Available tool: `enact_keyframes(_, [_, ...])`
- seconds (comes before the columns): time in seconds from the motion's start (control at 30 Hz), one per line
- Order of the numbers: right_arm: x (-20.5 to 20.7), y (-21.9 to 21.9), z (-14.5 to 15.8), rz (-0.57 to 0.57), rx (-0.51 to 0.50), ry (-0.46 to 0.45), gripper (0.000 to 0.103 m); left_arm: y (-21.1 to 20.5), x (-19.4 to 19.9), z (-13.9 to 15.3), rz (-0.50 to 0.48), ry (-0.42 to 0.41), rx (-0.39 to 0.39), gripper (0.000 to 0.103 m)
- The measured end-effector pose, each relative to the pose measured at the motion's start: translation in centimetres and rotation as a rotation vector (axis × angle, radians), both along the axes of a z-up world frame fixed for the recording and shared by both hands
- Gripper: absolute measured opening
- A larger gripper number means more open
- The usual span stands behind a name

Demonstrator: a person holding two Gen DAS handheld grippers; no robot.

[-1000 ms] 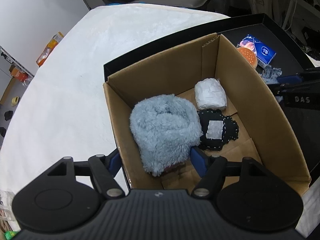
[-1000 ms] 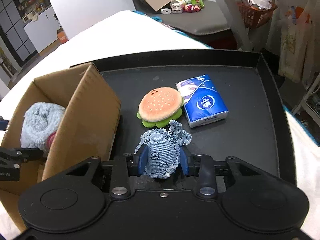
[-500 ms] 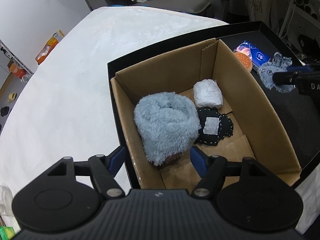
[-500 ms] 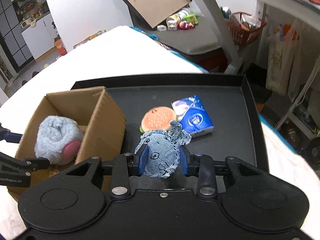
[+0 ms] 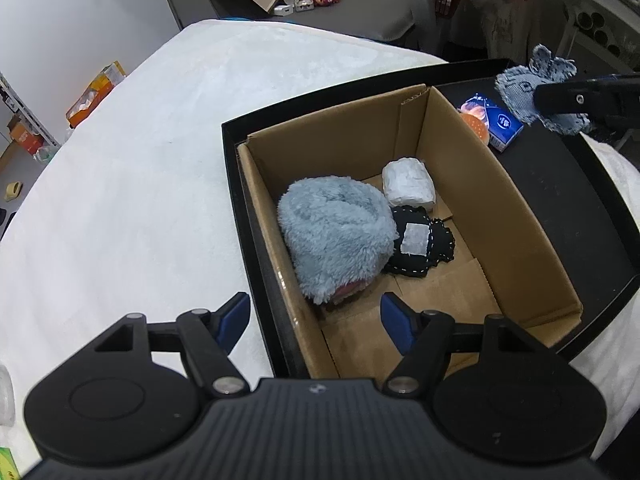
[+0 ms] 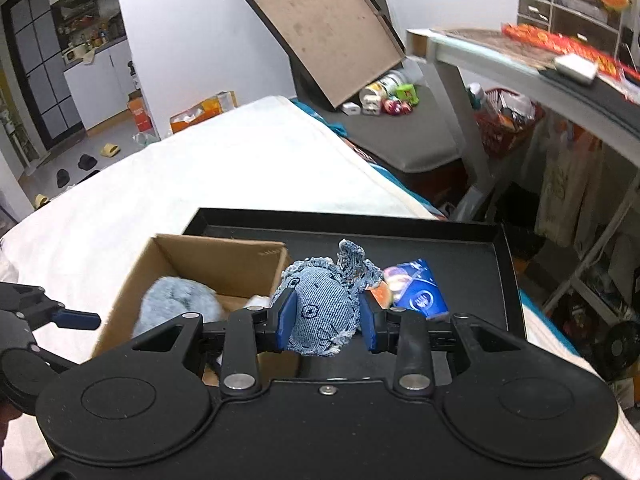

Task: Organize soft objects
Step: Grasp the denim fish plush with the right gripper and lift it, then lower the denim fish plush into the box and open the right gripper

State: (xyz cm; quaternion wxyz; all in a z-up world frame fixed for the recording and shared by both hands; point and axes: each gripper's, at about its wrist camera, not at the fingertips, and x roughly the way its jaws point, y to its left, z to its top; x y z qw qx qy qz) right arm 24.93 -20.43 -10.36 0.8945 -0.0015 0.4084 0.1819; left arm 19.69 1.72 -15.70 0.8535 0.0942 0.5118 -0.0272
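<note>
My right gripper (image 6: 326, 314) is shut on a blue denim soft toy (image 6: 324, 304) and holds it in the air above the black tray (image 6: 472, 240), beside the cardboard box (image 6: 224, 258); the toy also shows in the left wrist view (image 5: 536, 94). My left gripper (image 5: 316, 320) is open and empty above the box's near left corner. In the box (image 5: 512, 216) lie a fluffy grey-blue plush (image 5: 336, 236), a black stitched soft toy (image 5: 420, 248) and a white packet (image 5: 408, 182). A burger plush (image 5: 474, 126) and a blue tissue pack (image 5: 502, 124) lie on the tray.
The tray (image 5: 592, 184) rests on a white blanket-covered surface (image 5: 132, 184). A grey shelf with small items (image 6: 384, 120) and a leaning board (image 6: 324, 24) stand behind. A red basket (image 6: 508, 120) sits under a table at the right.
My right gripper has risen well above the tray with the denim toy and moved toward the box. My left gripper has drawn back and up from the grey plush.
</note>
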Motion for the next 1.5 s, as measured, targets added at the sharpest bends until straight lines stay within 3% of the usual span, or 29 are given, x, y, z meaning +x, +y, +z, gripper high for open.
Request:
enact_keyframes(0.4, [-1.3,3.5,2.0,0.057,0.025,-0.010,0.034,1.6,-1.4,0.5,-0.003,-0.023,-0.076,0.070])
enact_keyframes(0.77, [-2.9,7.3,1.5,0.116,0.018,0.025,0.034,3.1,-2.7,0.4,-0.037,-0.041,-0.143,0.066])
enact_keyframes(0.9, [-3.3,8.3,1.1,0.127,0.022,0.045,0.034,3.3,-3.2,0.1,-0.056,-0.027,-0.172,0.059])
enact_keyframes(1.23, [-3.9,10.3,-0.1,0.166,0.053,0.125,0.035,3.6,-3.9,-0.5,-0.089,-0.007,-0.218,0.028])
enact_keyframes(1.5, [-3.7,10.4,-2.5,0.185,0.096,0.208,0.045,3.5,-3.8,-1.4,-0.093,0.028,-0.215,0.024])
